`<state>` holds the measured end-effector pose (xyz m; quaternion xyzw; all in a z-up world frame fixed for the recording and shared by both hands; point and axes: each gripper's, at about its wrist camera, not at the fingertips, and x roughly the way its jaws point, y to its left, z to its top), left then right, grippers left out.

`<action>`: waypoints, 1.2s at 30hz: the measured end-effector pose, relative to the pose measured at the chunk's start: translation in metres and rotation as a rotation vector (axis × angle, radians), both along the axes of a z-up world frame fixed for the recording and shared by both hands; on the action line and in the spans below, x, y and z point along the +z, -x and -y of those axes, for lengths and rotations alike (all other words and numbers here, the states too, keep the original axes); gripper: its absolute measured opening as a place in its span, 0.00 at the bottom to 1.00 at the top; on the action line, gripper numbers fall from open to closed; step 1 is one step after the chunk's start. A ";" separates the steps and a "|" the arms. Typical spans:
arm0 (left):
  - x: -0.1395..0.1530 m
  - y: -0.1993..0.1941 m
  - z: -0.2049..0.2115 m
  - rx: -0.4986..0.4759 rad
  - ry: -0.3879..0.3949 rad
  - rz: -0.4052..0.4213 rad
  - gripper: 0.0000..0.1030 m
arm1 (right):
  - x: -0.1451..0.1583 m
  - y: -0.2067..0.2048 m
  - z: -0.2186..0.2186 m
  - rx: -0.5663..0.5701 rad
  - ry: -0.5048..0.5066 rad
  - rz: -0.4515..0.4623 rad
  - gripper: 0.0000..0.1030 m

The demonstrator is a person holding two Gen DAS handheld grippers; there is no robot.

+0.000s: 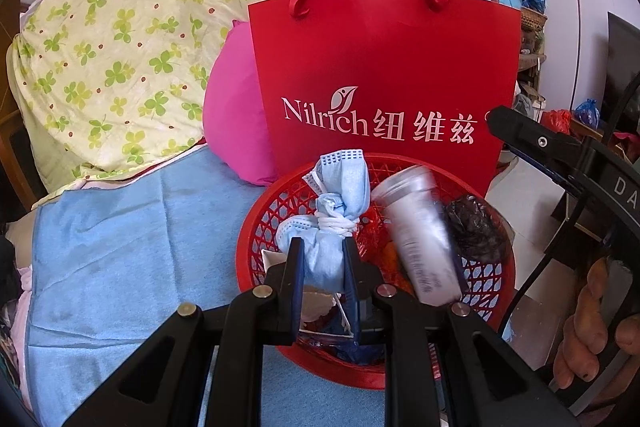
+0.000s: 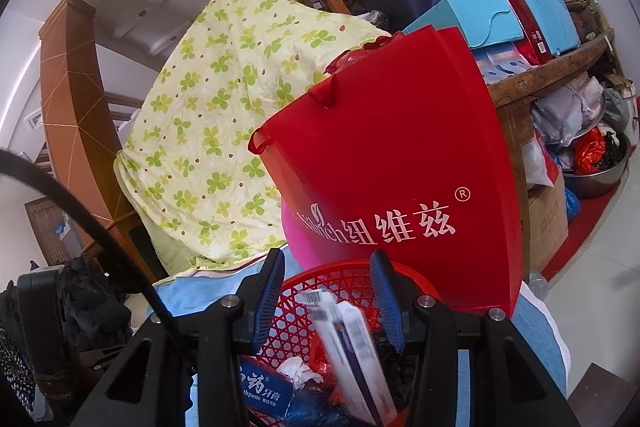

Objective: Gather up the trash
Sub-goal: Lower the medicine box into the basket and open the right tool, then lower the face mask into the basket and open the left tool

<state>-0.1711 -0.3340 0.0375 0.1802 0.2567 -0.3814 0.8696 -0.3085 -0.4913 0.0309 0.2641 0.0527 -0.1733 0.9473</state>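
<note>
My left gripper (image 1: 322,254) is shut on a knotted bundle of blue face masks (image 1: 336,203), held just above the near side of a red mesh basket (image 1: 256,227). A white and purple box (image 1: 416,231), motion-blurred, lies tilted inside the basket with nothing gripping it. In the right wrist view that box (image 2: 352,343) is below and between the spread blue pads (image 2: 272,291) of my right gripper (image 2: 326,291), which is open and does not touch it. The basket (image 2: 320,279) also holds a toothpaste box (image 2: 264,387), crumpled paper (image 2: 298,371) and a black bag (image 1: 476,227).
A red paper bag (image 1: 384,75) stands right behind the basket, with a pink cushion (image 1: 232,115) and a clover-print quilt (image 1: 120,47) to its left. The basket rests on a blue cloth (image 1: 120,247). A cluttered wooden shelf (image 2: 560,71) is at the right.
</note>
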 end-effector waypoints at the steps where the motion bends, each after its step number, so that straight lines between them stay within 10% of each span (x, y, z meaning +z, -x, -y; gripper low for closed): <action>1: 0.000 0.000 0.000 0.000 0.000 0.000 0.20 | 0.000 -0.001 0.000 0.000 0.000 0.000 0.47; 11: -0.004 -0.001 0.002 -0.017 -0.002 -0.008 0.22 | -0.001 -0.001 0.001 -0.001 -0.004 0.000 0.47; 23: -0.003 -0.002 0.001 -0.010 0.018 -0.014 0.65 | -0.002 -0.001 0.002 0.001 -0.006 0.000 0.47; 36: 0.007 0.004 -0.012 0.022 0.006 0.029 0.72 | -0.003 -0.011 -0.001 0.014 -0.019 -0.027 0.47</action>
